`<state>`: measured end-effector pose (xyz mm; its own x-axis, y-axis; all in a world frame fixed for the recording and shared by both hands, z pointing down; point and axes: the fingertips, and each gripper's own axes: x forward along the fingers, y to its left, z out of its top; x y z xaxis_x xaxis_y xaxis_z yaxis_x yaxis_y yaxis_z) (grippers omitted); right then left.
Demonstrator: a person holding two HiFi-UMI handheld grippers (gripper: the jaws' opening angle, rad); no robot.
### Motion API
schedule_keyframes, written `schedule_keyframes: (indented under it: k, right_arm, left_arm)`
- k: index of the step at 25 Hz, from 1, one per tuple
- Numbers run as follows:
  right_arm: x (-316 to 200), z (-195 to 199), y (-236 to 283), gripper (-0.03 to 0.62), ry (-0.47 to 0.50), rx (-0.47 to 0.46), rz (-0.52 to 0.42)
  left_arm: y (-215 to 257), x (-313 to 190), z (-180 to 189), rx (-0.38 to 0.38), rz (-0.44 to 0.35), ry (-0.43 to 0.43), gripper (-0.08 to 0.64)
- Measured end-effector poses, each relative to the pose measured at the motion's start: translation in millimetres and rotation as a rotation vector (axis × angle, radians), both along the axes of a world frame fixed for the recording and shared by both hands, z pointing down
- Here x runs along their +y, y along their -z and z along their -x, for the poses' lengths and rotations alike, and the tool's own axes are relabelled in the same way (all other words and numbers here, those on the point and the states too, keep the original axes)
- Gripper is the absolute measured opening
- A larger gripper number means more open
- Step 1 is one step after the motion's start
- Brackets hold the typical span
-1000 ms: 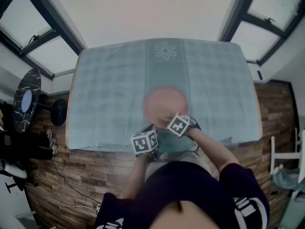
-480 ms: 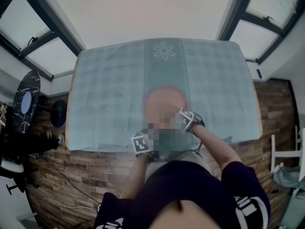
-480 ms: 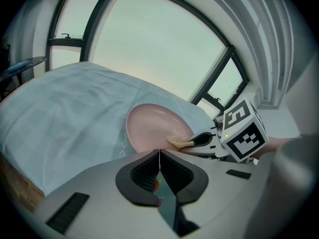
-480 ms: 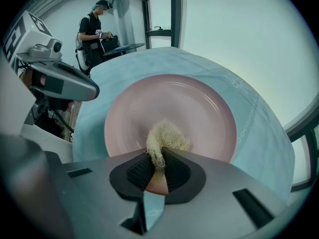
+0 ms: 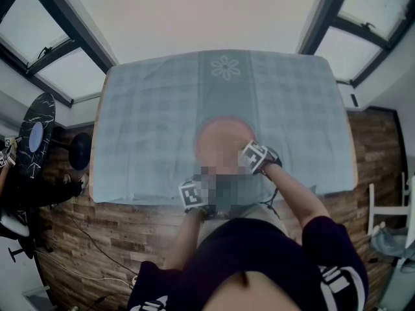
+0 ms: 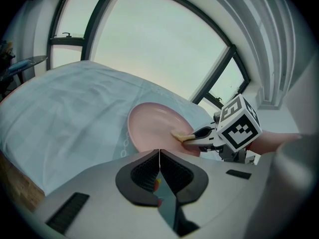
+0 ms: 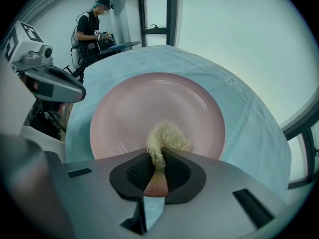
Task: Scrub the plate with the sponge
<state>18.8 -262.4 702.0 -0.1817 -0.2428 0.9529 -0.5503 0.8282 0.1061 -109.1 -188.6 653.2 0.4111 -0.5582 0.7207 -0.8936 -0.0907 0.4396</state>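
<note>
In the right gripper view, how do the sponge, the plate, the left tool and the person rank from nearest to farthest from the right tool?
1. sponge: pinched in the right tool.
2. plate: right under the sponge.
3. left tool: beside the plate's left rim.
4. person: far back, upper left.

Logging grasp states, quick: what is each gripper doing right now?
Left gripper: shut, nothing between its jaws.
Right gripper: shut on the sponge, over the pink plate.

The sponge (image 7: pixel 167 137)'s near end vanishes between the right hand-held gripper (image 7: pixel 158 159)'s jaws, bottom centre; at head-view centre, the plate (image 5: pixel 224 131)'s near rim seems blurred out.
</note>
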Motion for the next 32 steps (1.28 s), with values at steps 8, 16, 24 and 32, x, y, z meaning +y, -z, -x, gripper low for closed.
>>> schedule_keyframes:
  k: [8, 16, 24, 32]
  right_arm:
    - [-16.4, 1.4, 1.0, 0.037, -0.020, -0.014, -0.003]
    - [-33.8, 2.2, -3.2, 0.037, -0.045, -0.006, 0.007]
    - [-49.4, 16.9, -3.7, 0.037, -0.054, -0.038, 0.009]
    - [-57.7, 34.3, 0.0, 0.037, -0.030, -0.042, -0.003]
  left_arm:
    - [-3.3, -1.4, -3.8, 0.002, 0.011, -0.005, 0.012]
    - [-4.7, -3.3, -3.2, 0.000, 0.021, 0.006, 0.012]
    - [-6.6, 1.0, -1.4, 0.001, 0.033, 0.020, 0.012]
    - [-8.1, 3.7, 3.9, 0.004, 0.042, 0.041, 0.012]
